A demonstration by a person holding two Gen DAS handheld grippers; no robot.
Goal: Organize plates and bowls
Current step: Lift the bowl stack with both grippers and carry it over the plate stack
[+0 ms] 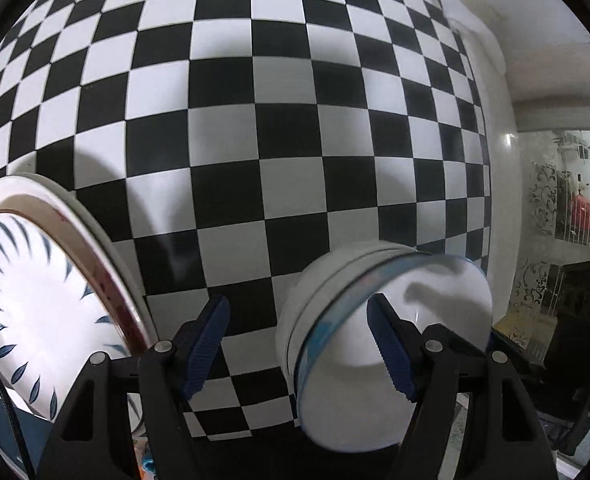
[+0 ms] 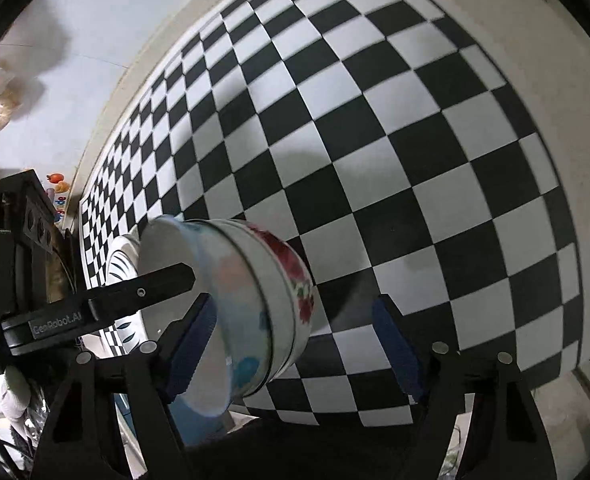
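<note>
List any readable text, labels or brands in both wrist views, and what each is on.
"GenRobot.AI": white lettering on the black body of the left hand-held gripper, seen in the right wrist view; slightly soft but legible.
No text shows on the bowls, the plates or the checkered tablecloth.
Colourful items at the table's far edge: too small to read.

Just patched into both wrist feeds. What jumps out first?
The black-and-white checkered tablecloth fills both views. Stacked bowls, the outer one with red flowers, sit near the table's front edge, ahead of both open grippers. A plate with blue leaf marks lies at the left.
</note>
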